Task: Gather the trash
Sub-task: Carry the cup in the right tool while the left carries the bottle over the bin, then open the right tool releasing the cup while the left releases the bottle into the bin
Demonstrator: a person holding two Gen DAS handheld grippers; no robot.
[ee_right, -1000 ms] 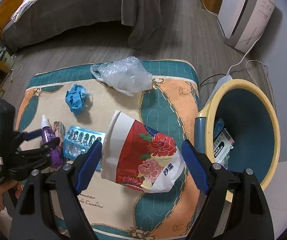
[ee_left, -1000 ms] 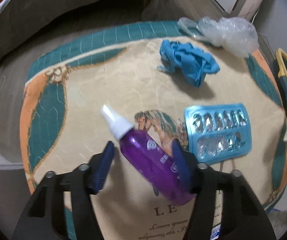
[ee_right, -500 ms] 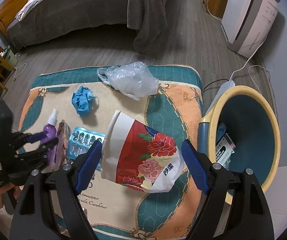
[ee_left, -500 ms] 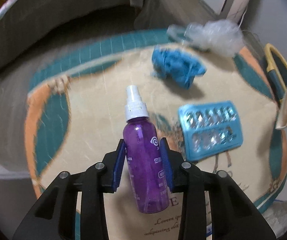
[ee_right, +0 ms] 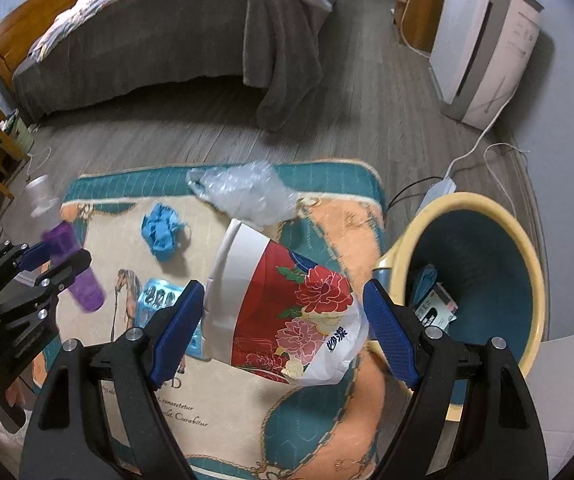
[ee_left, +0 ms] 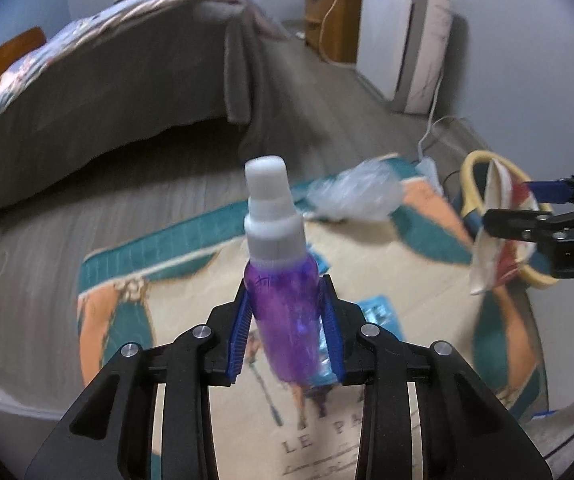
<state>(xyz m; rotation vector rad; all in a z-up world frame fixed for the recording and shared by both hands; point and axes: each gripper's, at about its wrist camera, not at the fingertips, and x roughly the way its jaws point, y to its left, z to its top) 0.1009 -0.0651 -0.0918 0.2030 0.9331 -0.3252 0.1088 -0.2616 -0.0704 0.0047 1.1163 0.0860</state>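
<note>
The left gripper (ee_left: 287,332) is clamping the purple bottle (ee_left: 283,320), the right gripper (ee_right: 279,332) is seemingly pinching the floral bag (ee_right: 287,308), while the blue glove (ee_right: 161,234), blister pack (ee_right: 155,300) and plastic bag (ee_right: 247,196) are awaiting the bin (ee_right: 527,248).

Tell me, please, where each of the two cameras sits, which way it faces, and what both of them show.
Left wrist view: sits on the left gripper, looking along its fingers at the purple spray bottle they clamp, with rug and bed beyond; the right gripper shows at the right edge.
Right wrist view: sits on the right gripper, looking steeply down at the floral paper bag between its fingers and the yellow-rimmed bin; the left gripper shows at left.
Shared: bottle, bag, clear plastic bag, rug, bin, bed.
</note>
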